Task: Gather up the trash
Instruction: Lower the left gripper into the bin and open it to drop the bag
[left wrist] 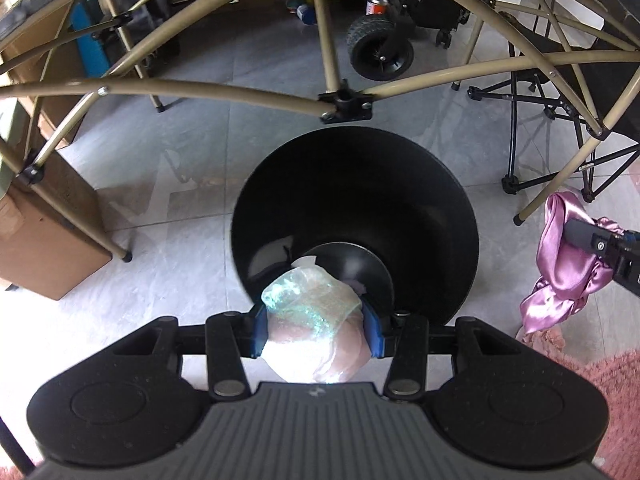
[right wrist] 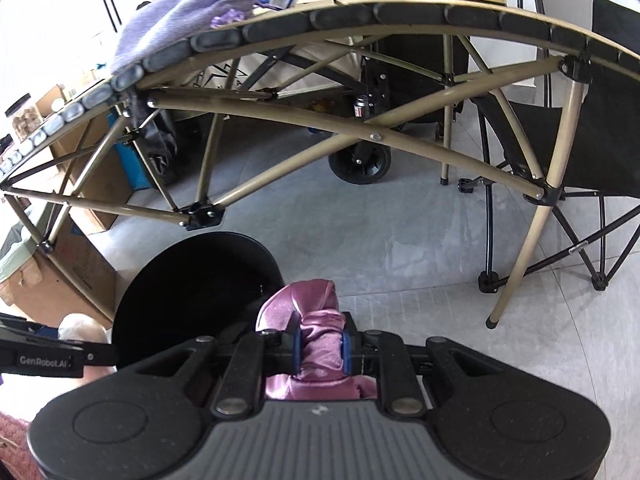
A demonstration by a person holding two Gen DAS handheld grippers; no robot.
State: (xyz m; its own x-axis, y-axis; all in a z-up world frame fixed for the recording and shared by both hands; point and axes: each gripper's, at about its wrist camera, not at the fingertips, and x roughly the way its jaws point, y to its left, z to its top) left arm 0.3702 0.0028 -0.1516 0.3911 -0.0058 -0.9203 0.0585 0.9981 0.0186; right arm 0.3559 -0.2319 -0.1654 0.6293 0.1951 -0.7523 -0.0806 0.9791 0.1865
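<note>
The left gripper squeezes a crumpled plastic bag over the black bin. The right gripper pinches shiny pink cloth beside it.

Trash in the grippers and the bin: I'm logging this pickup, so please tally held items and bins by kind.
Crumpled plastic bag, in the left gripper: 1
Pink satin cloth, in the right gripper: 1
Black bin: 1
Total: 3
</note>
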